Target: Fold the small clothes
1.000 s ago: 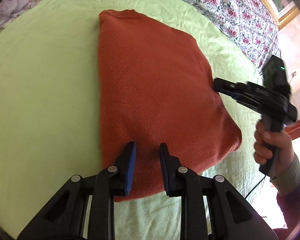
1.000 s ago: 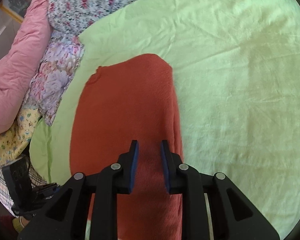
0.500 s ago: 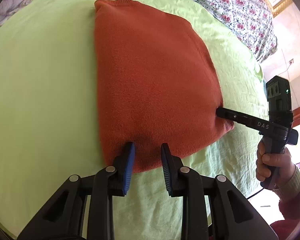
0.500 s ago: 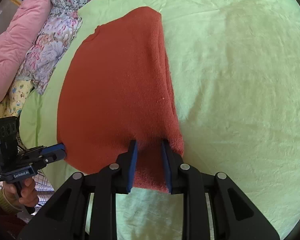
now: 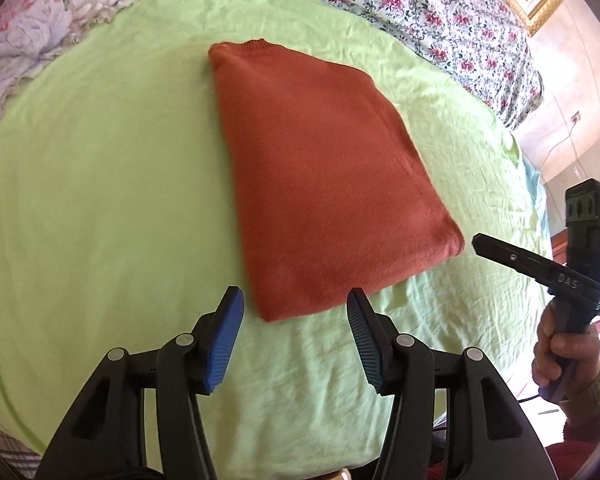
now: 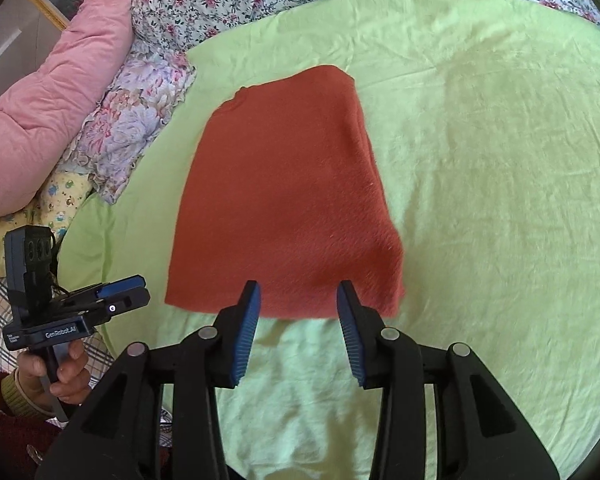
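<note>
Two black hand-held grippers with blue pads are hovering nearest, the left hand-held gripper [image 5: 294, 330] and right hand-held gripper [image 6: 298, 322], jaws just opening, spread and gripping nothing. Beyond them one folded rust-orange knitted sweater [image 5: 324, 184] is lying on the lime-green bed sheet [image 5: 100, 200], with one pink quilt [image 6: 48, 92] lying farther back.

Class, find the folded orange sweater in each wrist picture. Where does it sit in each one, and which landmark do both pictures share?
Left wrist view: the orange sweater lies centre, slanting down toward the right, its near edge just beyond the open left hand-held gripper.
Right wrist view: the sweater lies centre, near edge just beyond the open right hand-held gripper.
Shared landmark: the green sheet under it.
</note>
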Demonstrator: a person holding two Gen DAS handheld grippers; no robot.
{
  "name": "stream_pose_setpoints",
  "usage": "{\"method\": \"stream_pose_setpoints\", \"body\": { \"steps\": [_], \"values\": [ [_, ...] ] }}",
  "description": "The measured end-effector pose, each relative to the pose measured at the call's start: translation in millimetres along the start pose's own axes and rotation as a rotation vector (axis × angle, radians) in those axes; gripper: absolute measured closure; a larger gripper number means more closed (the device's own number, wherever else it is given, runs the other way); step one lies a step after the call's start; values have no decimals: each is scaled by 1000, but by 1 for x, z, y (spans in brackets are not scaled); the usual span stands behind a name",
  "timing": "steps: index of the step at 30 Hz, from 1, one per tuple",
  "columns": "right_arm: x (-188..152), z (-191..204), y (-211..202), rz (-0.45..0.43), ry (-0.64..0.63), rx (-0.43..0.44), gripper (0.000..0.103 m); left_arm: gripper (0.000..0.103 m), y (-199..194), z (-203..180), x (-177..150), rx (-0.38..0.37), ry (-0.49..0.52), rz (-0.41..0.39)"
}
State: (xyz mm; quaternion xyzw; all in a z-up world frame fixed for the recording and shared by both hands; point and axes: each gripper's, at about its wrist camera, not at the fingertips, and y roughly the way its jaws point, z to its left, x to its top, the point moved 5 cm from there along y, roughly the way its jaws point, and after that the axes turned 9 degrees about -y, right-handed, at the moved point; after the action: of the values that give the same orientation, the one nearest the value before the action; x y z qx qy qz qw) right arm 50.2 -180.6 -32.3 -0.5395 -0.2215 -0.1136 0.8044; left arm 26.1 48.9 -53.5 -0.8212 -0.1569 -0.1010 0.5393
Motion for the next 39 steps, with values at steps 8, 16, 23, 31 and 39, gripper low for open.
{"method": "stream_pose_setpoints", "body": {
  "steps": [8,16,23,31,39],
  "values": [
    [-19,26,0,-3,7,-14,58,43,-13,16,-14,-19,-23,-2],
    [-33,25,2,14,3,-55,54,42,-8,16,-19,7,-15,12],
    [-28,12,-1,-10,13,-62,52,34,-11,0,-6,70,54,-36],
    [3,4,-1,-36,-3,-48,48,32,-3,-1,28,88,-21,-47],
    [-6,16,2,34,-78,-48,26,22,0,-18,13,246,111,-74]
  ]
}}
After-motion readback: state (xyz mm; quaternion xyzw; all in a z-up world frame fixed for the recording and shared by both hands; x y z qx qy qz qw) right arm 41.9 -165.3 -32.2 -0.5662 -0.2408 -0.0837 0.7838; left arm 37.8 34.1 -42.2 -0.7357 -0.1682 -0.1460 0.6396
